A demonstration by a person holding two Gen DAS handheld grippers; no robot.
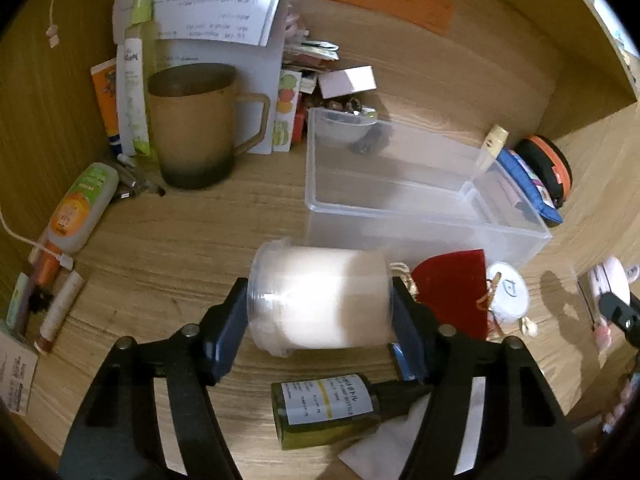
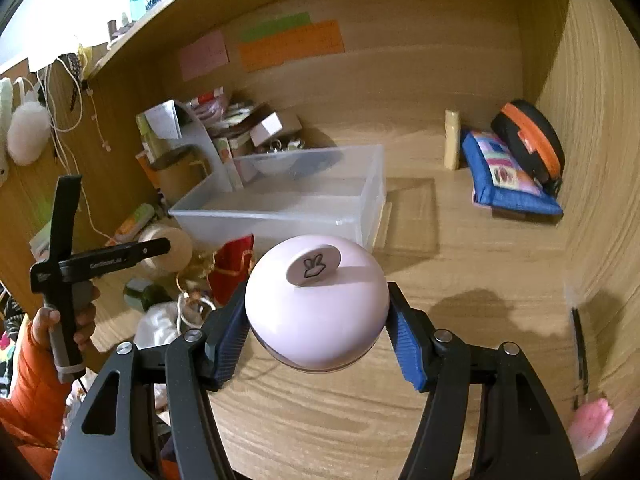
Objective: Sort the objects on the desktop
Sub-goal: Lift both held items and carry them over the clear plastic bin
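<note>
Left gripper has its blue pads clamped on both ends of a white jar, which lies sideways between the fingers, lid end to the left, up off the desk. Over on the right, the right gripper squeezes a pink dome from either side, its round button with a little bunny mark facing up, and it too hangs clear of the wood. Just under the jar lies a green bottle on its side; beside the jar, a red pouch and a white disc touching its edge. Beyond them sits the clear bin, open-topped, well within reach of both loads. Left of the bin stands a brown mug, with tubes and papers behind it. Far right against the wall: a blue pouch and a black-and-orange case leaning together. From the right camera, a hand in an orange sleeve grips the left tool's handle.
</note>
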